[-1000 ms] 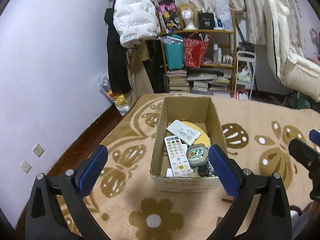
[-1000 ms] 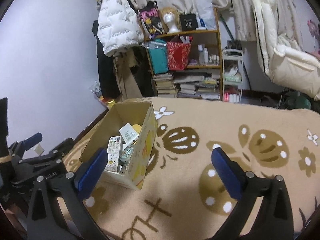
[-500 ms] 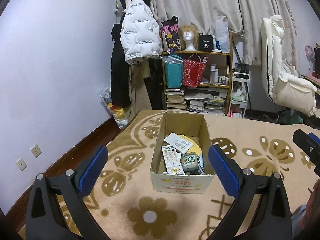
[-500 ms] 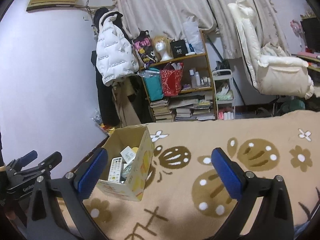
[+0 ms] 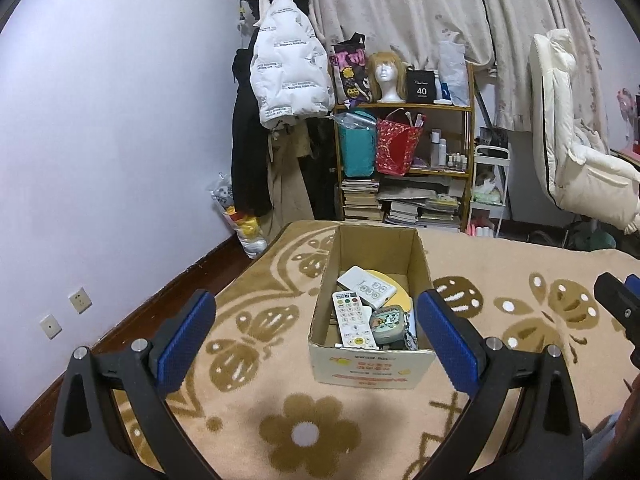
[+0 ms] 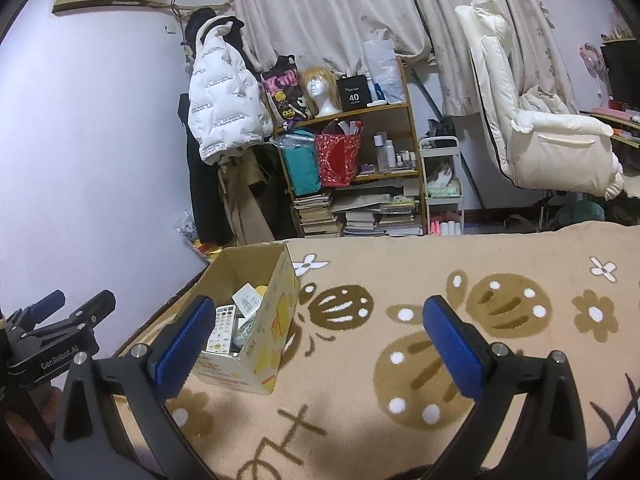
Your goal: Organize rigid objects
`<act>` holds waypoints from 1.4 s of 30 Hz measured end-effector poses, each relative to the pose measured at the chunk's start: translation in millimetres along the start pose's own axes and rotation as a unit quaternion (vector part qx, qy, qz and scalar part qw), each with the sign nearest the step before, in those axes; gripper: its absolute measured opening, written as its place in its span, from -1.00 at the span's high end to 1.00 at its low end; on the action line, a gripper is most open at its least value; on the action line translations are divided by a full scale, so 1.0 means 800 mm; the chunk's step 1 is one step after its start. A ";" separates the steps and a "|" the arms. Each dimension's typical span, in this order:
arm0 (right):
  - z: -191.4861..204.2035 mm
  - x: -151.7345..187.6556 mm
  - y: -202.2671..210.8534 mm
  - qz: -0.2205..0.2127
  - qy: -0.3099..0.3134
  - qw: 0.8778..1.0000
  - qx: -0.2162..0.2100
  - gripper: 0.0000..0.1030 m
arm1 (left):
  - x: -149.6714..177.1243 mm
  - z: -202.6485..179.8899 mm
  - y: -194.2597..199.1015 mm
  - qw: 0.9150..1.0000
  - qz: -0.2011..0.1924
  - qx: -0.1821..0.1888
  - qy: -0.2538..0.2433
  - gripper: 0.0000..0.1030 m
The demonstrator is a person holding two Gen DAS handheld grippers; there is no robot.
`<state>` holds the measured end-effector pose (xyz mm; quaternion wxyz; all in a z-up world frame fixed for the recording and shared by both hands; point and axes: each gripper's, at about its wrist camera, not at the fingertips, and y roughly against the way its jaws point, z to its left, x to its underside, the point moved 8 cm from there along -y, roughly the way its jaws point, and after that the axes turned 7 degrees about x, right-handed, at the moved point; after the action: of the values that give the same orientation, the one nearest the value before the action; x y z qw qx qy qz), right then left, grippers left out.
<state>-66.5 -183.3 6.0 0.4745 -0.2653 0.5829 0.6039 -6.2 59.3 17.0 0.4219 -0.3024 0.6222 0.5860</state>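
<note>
Open cardboard box [image 5: 370, 368] holds remotes [image 5: 352, 320].

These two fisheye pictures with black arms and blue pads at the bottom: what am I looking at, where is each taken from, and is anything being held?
There is no robot here. A person holds a two-finger tool in each hand, and each carries a camera looking forward along its fingers.

The left wrist view shows the left hand-held gripper, open and empty, facing a cardboard box on a beige patterned blanket. In the box lie a white remote, a second white remote and a small cartoon-printed gadget.

The right wrist view shows the right hand-held gripper, also open and empty, over the same blanket, with the box to its left. Nothing is held. Behind stand a shelf and hanging coats.
</note>
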 end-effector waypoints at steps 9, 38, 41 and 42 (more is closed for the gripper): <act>-0.003 0.000 -0.001 0.003 -0.001 1.000 -0.003 -1.00 | 0.003 -0.005 -0.004 1.000 0.005 0.004 -0.012 -0.94; 0.002 0.006 -0.009 0.010 0.001 1.000 -0.003 -1.00 | 0.009 -0.022 -0.002 0.999 0.000 -0.001 -0.051 -0.95; 0.003 0.007 -0.009 0.010 0.000 1.000 -0.003 -1.00 | 0.008 -0.022 -0.001 0.999 -0.001 0.000 -0.051 -0.95; 0.002 0.006 -0.009 0.010 0.001 1.000 -0.003 -1.00 | 0.008 -0.023 -0.001 0.999 -0.001 0.000 -0.051 -0.95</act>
<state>-61.9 -181.6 -0.9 0.4671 -0.2617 0.5844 0.6097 -11.3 42.2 10.2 0.4534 -0.2727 0.6000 0.6000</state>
